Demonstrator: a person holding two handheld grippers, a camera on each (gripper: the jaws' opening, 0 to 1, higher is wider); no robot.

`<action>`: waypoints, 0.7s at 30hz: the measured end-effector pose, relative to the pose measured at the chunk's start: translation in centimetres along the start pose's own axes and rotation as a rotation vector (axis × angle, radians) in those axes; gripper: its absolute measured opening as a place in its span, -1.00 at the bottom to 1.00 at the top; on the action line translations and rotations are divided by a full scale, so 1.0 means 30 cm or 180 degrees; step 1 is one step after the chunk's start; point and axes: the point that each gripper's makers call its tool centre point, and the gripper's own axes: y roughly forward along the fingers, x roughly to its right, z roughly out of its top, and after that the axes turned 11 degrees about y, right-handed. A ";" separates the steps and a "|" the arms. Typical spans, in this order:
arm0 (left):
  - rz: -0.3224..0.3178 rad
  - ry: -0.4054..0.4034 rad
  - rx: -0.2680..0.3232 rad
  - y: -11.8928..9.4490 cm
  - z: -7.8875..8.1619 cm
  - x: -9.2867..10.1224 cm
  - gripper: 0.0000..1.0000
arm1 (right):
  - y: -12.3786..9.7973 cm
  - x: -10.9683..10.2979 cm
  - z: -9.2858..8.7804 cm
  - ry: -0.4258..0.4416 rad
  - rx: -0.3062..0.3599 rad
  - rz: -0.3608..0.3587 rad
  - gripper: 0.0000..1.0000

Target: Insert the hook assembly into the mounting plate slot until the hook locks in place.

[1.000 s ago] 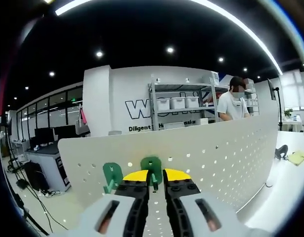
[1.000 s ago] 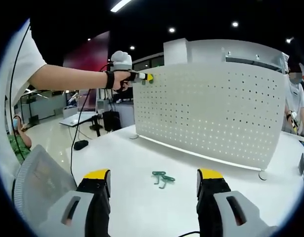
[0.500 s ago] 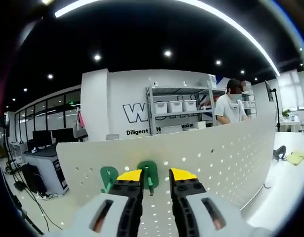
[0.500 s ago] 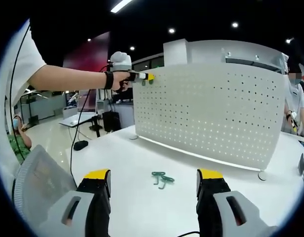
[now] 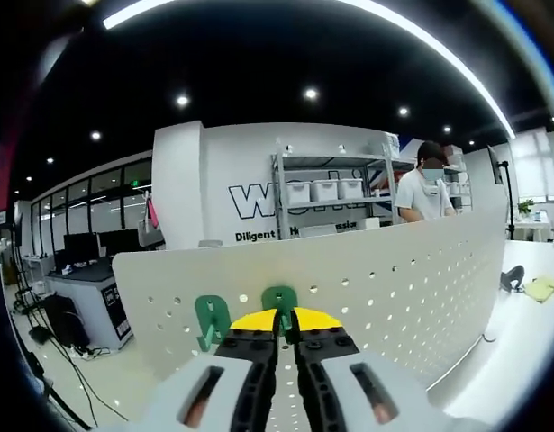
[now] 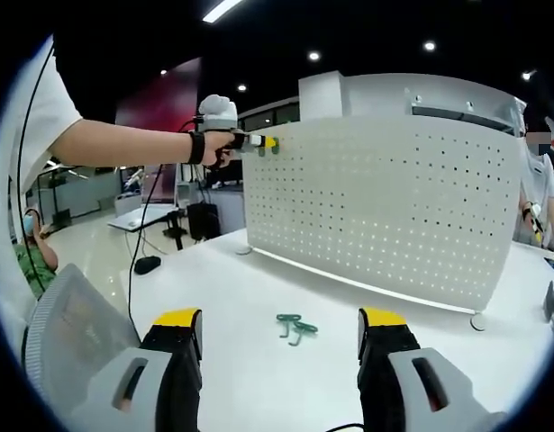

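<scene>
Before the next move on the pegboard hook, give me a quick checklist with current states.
1. Left hand-held gripper shut on the green hook: ok.
2. Hook against the white pegboard: ok.
3. Hook locked in its slot: cannot tell.
4. Second green hook already on the board, beside the first: ok.
5. Right hand-held gripper open, holding nothing: ok.
6. Spare green hooks lying on the table, in view: ok.

your left tongs sit at the upper corner of the pegboard, pinched on a hook, with a second hook just beside it on the board. the pegboard stands upright on the counter. loose hooks lie on the counter before the board, between your spread right tongs.
</scene>
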 end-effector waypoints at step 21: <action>0.0129 -0.0074 -0.0300 0.007 -0.006 -0.005 -0.95 | -0.002 0.002 0.000 0.0017 0.0009 -0.0009 0.42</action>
